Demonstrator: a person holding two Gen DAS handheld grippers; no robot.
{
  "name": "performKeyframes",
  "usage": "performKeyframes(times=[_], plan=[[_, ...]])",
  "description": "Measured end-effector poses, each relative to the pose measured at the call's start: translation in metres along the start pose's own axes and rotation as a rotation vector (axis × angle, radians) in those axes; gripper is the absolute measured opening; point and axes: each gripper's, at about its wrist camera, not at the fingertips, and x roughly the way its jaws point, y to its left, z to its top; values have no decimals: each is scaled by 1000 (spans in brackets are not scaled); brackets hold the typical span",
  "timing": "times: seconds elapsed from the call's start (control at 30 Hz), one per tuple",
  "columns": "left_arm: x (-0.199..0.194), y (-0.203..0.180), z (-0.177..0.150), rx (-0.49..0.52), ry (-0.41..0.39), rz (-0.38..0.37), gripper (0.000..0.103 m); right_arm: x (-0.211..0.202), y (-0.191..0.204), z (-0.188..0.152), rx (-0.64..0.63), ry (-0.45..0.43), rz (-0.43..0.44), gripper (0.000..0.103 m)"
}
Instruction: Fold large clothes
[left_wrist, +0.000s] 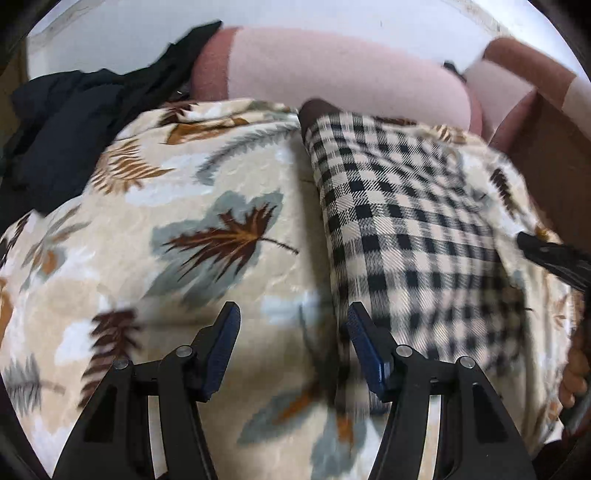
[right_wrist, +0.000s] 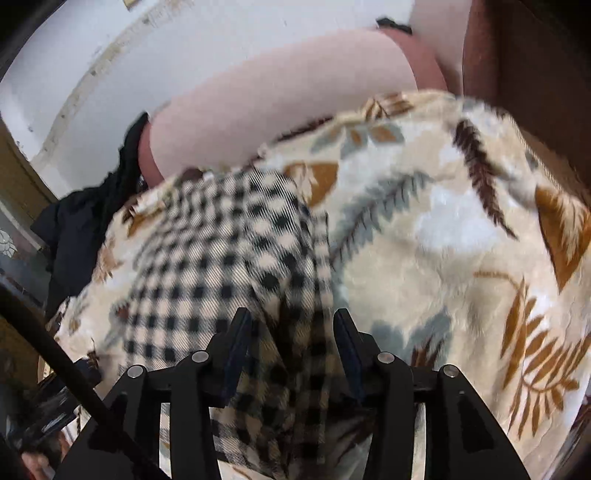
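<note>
Checked garment (left_wrist: 399, 221) lies lengthwise on the leaf-print blanket (left_wrist: 192, 229), running away from both grippers; right gripper (right_wrist: 291, 332), jaws apart, straddles its near end, while left gripper (left_wrist: 293, 325), also apart, stands at its left edge.

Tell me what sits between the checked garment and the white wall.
In the left wrist view, a pink pillow lies between the checked garment and the white wall.

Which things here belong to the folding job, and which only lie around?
For the job:
- checked cloth
- left hand-held gripper
- right hand-held gripper, checked cloth between its open fingers

Lying about:
- leaf-print blanket underneath
- pink pillow
- black garment
</note>
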Motion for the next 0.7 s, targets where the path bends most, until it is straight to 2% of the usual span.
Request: performKeyframes(times=[0.1, 0.13, 0.2, 0.23, 0.3, 0.43, 0.57, 0.6, 0.7], plan=[[35, -10, 5, 35, 80, 92, 59, 14, 5, 0, -19, 22, -6, 50], [39, -10, 6, 29, 97, 104, 54, 19, 8, 0, -27, 24, -23, 50], [30, -6, 7, -9, 81, 51, 52, 24, 12, 4, -37, 5, -52, 50], [20, -1, 9, -42, 47, 17, 52, 24, 15, 6, -39, -13, -46, 50], [9, 4, 15, -70, 0, -6, 52, 24, 24, 16, -52, -58, -28, 50], [24, 2, 38, -62, 11, 4, 53, 44, 40, 23, -82, -51, -30, 50], [54, -2, 52, -58, 50, 34, 57, 82, 32, 15, -82, 53, -61, 50], [58, -2, 52, -68, 53, 44, 61, 83, 29, 15, -74, 49, -58, 51], [55, 4, 51, -90, 45, 38, 61, 70, 25, 20, -50, 17, -58, 52]])
